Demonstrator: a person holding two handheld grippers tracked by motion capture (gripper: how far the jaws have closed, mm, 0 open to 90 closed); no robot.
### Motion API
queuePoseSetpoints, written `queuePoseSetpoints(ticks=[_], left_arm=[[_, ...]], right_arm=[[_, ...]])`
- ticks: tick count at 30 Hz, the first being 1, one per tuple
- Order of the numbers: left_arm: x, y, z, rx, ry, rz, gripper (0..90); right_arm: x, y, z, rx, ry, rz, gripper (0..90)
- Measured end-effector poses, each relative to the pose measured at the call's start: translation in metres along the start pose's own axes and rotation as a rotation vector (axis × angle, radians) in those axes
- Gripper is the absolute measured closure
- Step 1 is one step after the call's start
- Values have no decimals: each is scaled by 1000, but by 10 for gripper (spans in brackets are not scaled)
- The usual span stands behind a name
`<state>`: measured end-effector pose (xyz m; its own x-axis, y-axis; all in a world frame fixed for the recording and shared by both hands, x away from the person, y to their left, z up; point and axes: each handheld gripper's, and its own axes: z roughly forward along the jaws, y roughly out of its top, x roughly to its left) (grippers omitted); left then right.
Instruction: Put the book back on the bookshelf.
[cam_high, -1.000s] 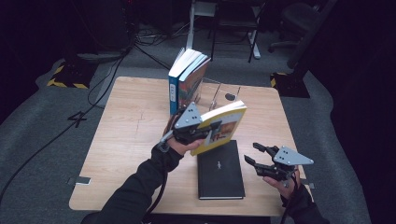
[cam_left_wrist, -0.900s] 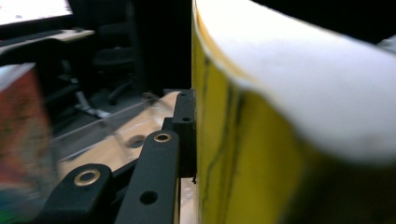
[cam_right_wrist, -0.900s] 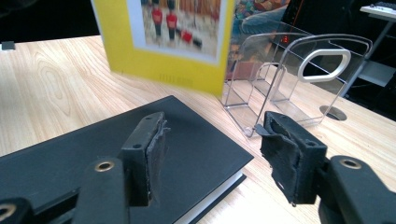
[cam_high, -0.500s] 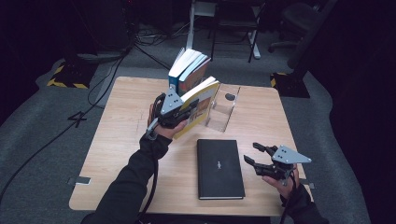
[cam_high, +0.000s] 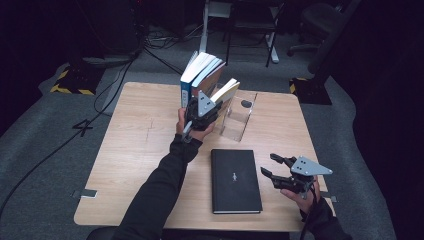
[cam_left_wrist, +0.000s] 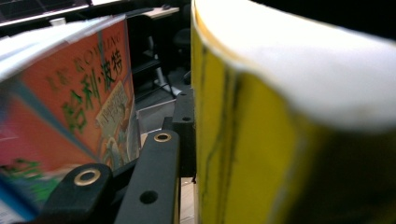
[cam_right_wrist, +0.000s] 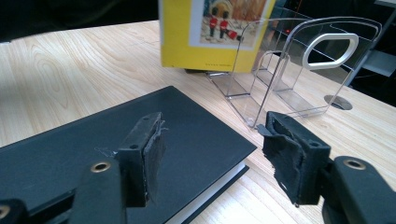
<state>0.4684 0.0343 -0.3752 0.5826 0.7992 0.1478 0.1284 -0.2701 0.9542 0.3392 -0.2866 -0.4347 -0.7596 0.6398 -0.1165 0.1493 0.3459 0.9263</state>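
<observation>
Dim room, light pooled on a pale wooden table (cam_high: 130, 150) with rounded corners; grey carpet (cam_high: 45, 150) all around, darker toward the walls; black cables (cam_high: 107, 82) snaking over the carpet past the table's far left corner; yellow-and-black striped feet (cam_high: 70, 82) off that corner, another (cam_high: 300, 86) off the far right corner; white desk legs (cam_high: 272, 47) and a dark office chair (cam_high: 320, 17) beyond the far edge; small grey tabs (cam_high: 86, 193) stuck at the table's near left corner; round dark grommet (cam_high: 246, 103) set near the far edge.
</observation>
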Motion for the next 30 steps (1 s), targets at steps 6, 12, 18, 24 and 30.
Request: queuePoseSetpoints(ticks=[6, 12, 18, 24, 30], left_arm=[[8, -5, 22, 7, 16, -60, 750], [6, -8, 41, 5, 22, -84, 749], [9, -12, 54, -18, 45, -115, 749], [10, -14, 61, -28, 55, -124, 748], [13, -14, 60, -18, 76, -130, 730]], right_arm=[[-1, -1, 0, -4, 6, -1, 389], [-1, -1, -1, -4, 7, 1, 390], [-2, -2, -1, -3, 13, 5, 392], [-3, -2, -1, -2, 14, 3, 392], [-3, -3, 0, 2, 15, 7, 392]])
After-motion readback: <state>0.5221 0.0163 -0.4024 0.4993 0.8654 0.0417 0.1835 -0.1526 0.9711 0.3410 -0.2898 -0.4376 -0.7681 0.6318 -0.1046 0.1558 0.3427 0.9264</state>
